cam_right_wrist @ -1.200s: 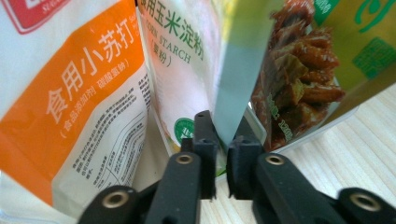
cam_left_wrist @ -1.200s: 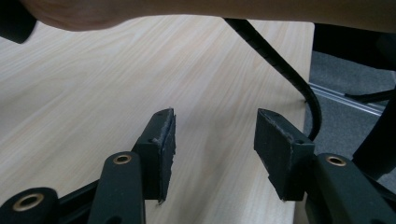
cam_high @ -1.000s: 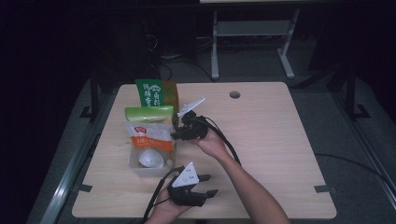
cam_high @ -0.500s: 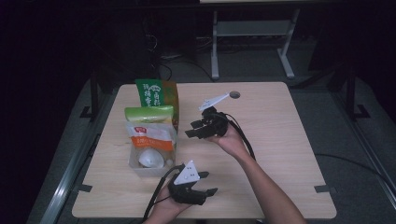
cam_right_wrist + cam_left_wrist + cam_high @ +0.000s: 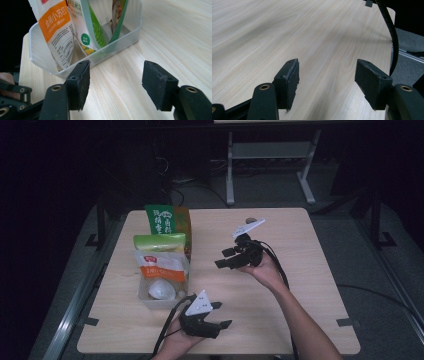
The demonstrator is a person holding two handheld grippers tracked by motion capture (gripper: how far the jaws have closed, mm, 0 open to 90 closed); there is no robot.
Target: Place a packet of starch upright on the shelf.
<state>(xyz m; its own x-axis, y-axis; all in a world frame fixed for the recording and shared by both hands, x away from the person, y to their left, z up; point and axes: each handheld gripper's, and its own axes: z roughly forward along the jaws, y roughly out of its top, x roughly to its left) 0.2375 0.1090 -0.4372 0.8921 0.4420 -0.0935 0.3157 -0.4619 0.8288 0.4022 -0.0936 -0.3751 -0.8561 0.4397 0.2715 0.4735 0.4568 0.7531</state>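
High view: right gripper (image 5: pixel 222 258) held above mid-table, jaws toward the clear bin (image 5: pixel 150 301) of packets, apart, just been opening, nothing btwn. Left gripper (image 5: pixel 224 315) low at near edge (jaws pointing right), also opening, empty.

Left gripper view: bare table (image 5: pixel 262 32) ahead, cable (image 5: pixel 393 42) right.

Right gripper view: bin just beyond left jaw, orange packet (image 5: pixel 56 32) and green packet (image 5: pixel 93 32) inside.

Orange-and-white packet (image 5: pixel 56 37), green pouch (image 5: pixel 159 242), clear plastic bin (image 5: pixel 120 41), pale wood-grain table (image 5: pixel 300 285), black tongs (image 5: pixel 226 259)
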